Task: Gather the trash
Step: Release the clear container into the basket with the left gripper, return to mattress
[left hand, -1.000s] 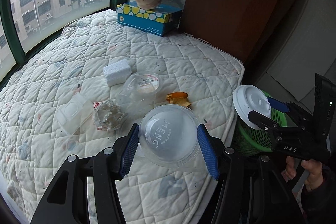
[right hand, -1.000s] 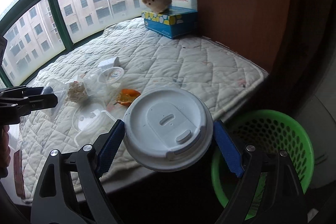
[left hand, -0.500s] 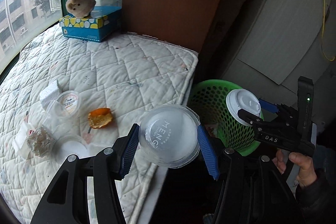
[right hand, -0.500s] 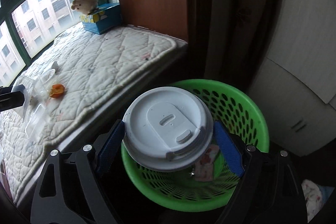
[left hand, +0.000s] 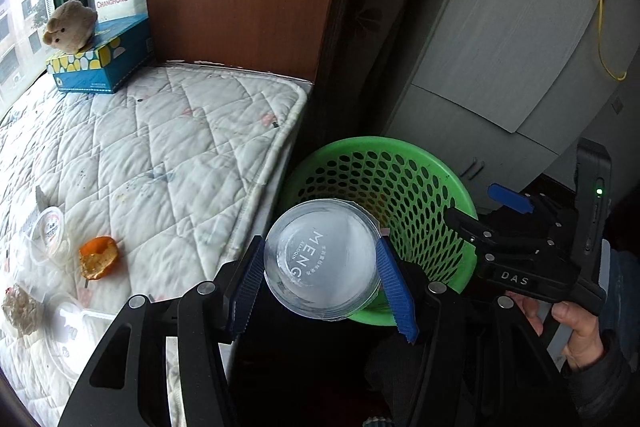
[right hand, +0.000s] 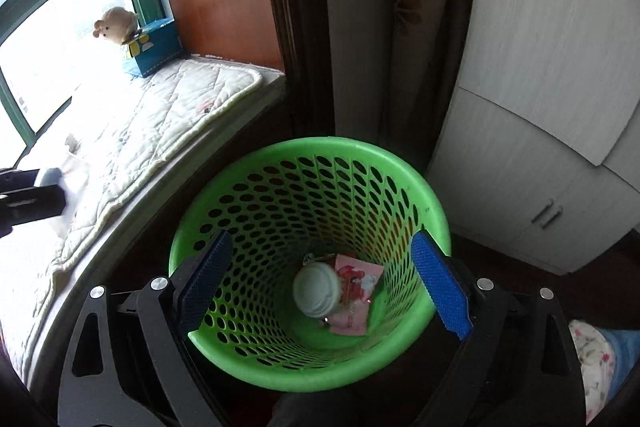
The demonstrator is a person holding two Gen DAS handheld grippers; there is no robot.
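Now, as I read my two wrist feeds:

Left gripper [left hand: 322,277]: my blue pads are clamped on the clear plastic lid [left hand: 322,259], printed "MENG", one pad on each side of its rim.
Clear lid position: I hold it at the near-left rim of the green basket [left hand: 464,203], partly over the opening and partly over the dark gap beside the mattress [left hand: 160,147].
Right gripper [right hand: 322,285]: my jaws have just been opening and now stand wide apart with nothing between them, poised above the basket mouth.
White cup lid [right hand: 316,289]: it lies at the bottom of the basket, resting against a pink wrapper [right hand: 356,301].
Basket: green perforated plastic, standing on the floor just beside the mattress edge and near a pale cabinet [right hand: 540,107].
Trash on the mattress: an orange peel [left hand: 98,257], a small clear tub [left hand: 48,229], and a crumpled clear packet [left hand: 20,309] near the left edge of my left view.
Far end: a plush toy [left hand: 70,25] sits on a blue tissue box [left hand: 100,67] by the window.
Person: a hand [left hand: 576,331] grips the right tool's handle.
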